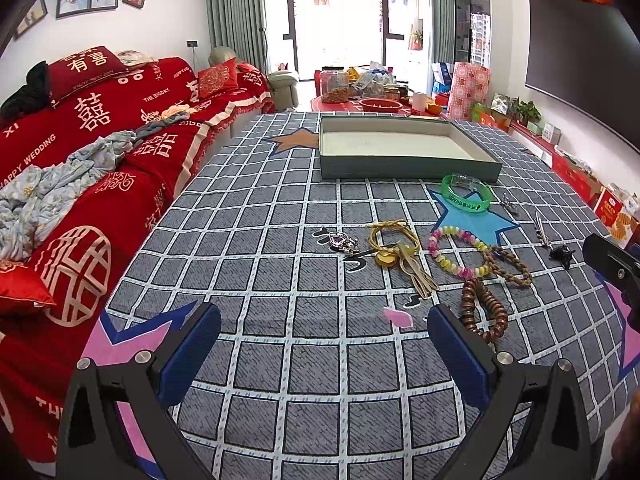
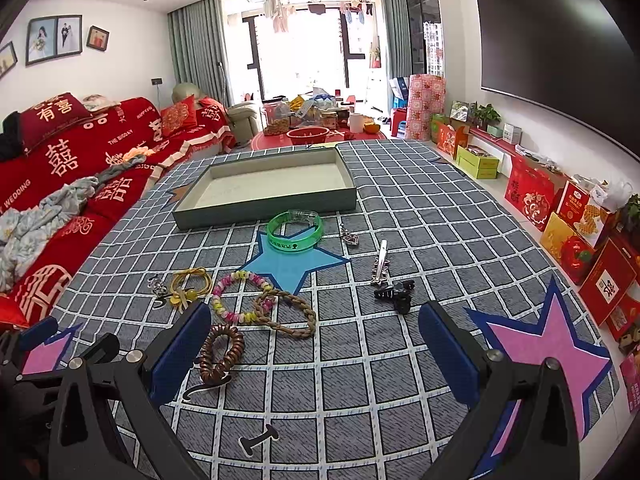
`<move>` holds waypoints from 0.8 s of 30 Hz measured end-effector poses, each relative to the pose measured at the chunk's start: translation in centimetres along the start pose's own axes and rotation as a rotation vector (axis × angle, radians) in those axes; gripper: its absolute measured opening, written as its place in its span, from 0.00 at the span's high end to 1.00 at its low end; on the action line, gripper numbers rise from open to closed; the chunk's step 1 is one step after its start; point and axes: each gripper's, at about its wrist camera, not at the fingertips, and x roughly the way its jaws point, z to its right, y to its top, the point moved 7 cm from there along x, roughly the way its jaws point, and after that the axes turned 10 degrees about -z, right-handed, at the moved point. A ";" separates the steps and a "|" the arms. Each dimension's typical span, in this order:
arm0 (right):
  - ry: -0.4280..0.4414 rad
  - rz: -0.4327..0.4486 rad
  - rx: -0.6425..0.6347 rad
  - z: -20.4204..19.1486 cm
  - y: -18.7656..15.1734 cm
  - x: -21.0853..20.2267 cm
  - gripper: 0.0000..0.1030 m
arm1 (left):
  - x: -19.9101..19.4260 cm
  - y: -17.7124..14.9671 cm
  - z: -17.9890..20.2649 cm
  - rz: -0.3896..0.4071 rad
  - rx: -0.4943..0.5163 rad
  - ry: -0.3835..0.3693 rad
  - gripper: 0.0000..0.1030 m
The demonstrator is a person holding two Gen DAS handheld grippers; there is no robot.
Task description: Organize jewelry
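Both the left gripper and right gripper gape wide and empty at frame bottom, below scattered bracelets and a grey tray.

Bright daylight, both views. Source is the window at the far end, blown out to white; laundry against it partly washed out. Light falls off with distance from the window, though the cloth stays evenly lit with soft, short shadows under the items. Faint sheen on the TV right of the window. Centre sharp. Heavy fisheye: walls and grid lines bow outward, corners vignette black, edges slightly soft.
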 end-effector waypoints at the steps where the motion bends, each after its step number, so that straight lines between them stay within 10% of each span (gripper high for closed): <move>1: -0.002 0.000 0.000 0.0 0.0 0.0 0.00 | 0.0 -0.1 0.0 -0.001 0.001 0.000 0.00; 12: 0.045 -0.033 0.047 0.4 -0.4 0.7 0.00 | 0.7 0.0 0.2 -0.036 0.006 -0.015 0.00; 24: 0.107 -0.254 0.124 4.1 0.0 4.6 0.00 | 5.1 2.6 -2.5 -0.198 -0.008 -0.038 0.00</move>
